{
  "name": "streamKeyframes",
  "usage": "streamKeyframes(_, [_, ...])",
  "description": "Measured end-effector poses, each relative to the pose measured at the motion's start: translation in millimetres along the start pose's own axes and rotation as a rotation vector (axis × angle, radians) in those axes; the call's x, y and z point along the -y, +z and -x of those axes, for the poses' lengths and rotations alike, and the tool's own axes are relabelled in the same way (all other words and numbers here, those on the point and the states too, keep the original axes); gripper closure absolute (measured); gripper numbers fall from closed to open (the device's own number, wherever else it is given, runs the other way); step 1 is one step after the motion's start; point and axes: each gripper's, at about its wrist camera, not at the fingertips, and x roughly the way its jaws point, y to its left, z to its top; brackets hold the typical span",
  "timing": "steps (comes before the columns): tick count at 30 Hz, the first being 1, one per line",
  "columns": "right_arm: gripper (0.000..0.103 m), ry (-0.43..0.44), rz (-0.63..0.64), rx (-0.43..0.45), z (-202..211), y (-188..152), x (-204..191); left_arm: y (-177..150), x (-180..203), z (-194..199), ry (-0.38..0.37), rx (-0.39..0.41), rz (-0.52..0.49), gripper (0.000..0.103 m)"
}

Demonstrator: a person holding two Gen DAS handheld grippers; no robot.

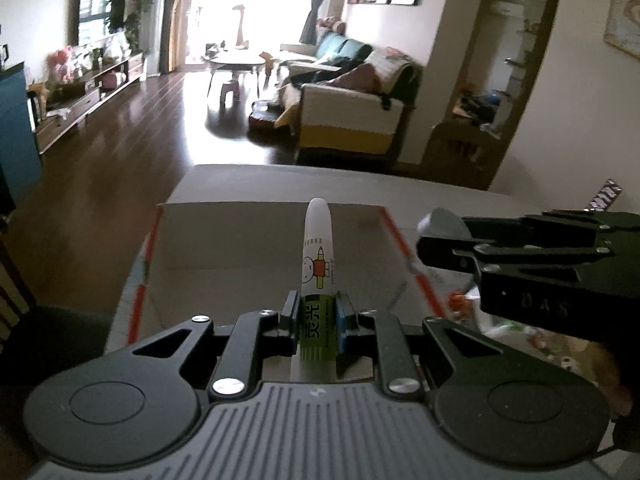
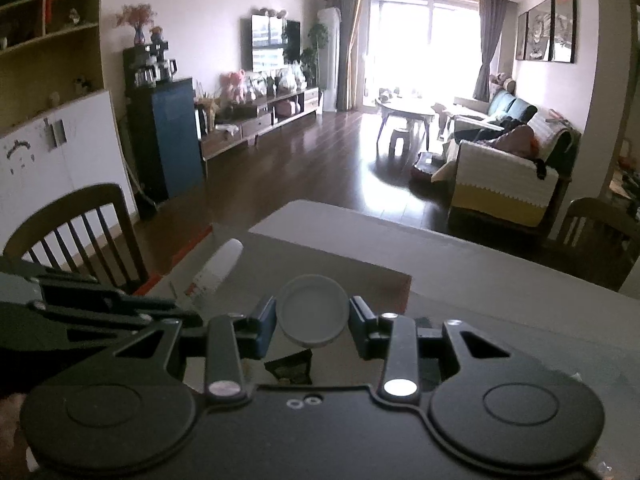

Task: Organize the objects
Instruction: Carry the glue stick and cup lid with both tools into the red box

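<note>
My left tool [image 1: 317, 317] pinches a glue stick [image 1: 317, 276] by its green-labelled lower half, its white rounded tip pointing away from me over an open cardboard box [image 1: 256, 240] with orange tape along its edges. My right tool [image 2: 313, 317] clamps a round grey lid [image 2: 313, 311] between its blue pads, held flat-face toward the camera, just to the right of the box's near corner. The box sits on the grey worktop [image 1: 440, 192]. Beyond the worktop's far edge, dark wooden floor runs to a sofa [image 2: 508, 176] on the right and a television [image 2: 275, 42] on the left wall.
</note>
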Motion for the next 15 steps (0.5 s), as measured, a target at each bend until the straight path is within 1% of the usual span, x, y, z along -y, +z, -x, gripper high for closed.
streamKeyframes(8, [0.065,-0.012,0.035,-0.082,-48,-4,-8,5,-33,-31,0.043,-0.074,-0.007,0.087])
streamKeyframes(15, [0.065,-0.022,0.043,-0.176,-87,-12,-7,8,-46,-63,0.094,-0.135,-0.043,0.087])
